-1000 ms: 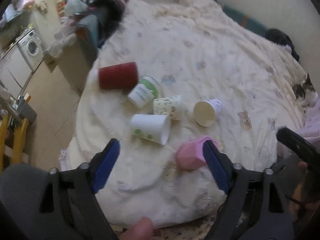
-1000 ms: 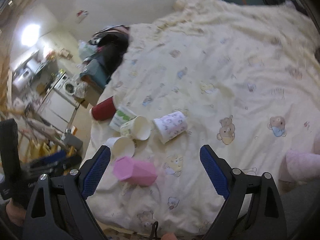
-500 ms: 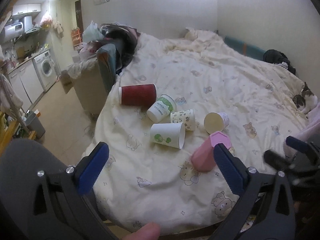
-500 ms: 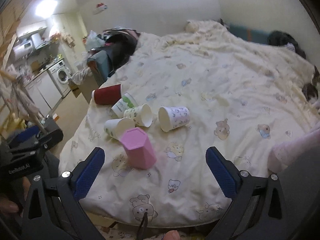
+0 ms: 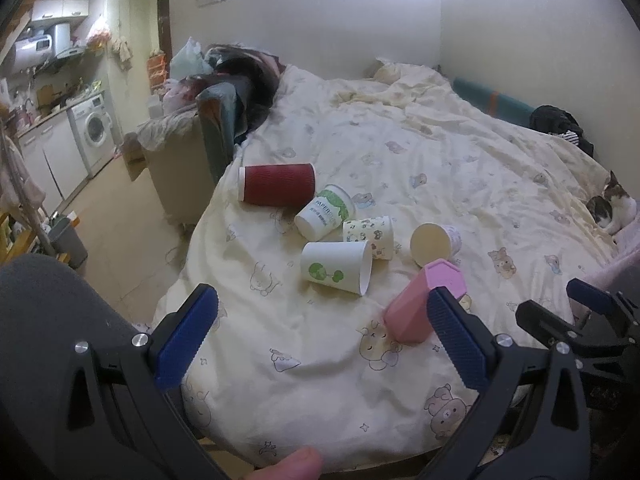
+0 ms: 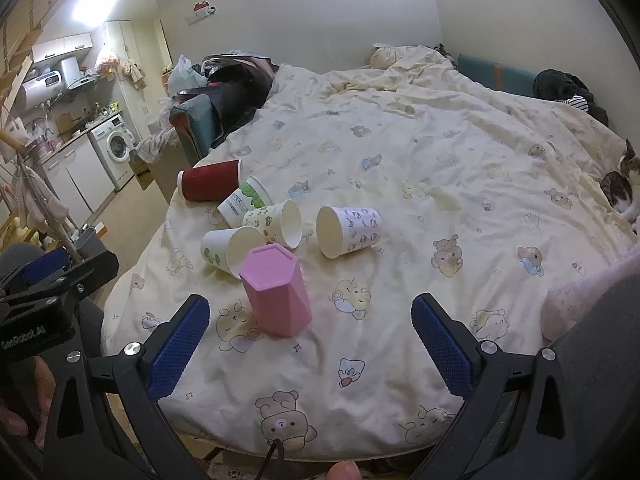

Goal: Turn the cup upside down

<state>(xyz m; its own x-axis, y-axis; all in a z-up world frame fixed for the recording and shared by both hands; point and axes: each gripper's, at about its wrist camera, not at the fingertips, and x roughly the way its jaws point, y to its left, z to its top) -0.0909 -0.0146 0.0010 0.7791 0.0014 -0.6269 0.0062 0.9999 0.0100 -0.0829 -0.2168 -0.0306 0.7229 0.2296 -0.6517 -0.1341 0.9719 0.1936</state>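
We held the right hand-held gripper [image 6: 308,340] spread wide and grasping nothing above the bed [image 6: 440,184]; the left hand-held gripper [image 5: 320,336] was likewise released. The pink cup [image 6: 276,292] stood base-up on the quilt between the right fingers. Just beyond the pink cup, five paper cups lay tipped over, the red cup [image 6: 210,186] farthest.

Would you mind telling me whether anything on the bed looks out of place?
Five paper cups, including the red cup, lie tipped on their sides on the duvet; only the pink cup stands, base up.
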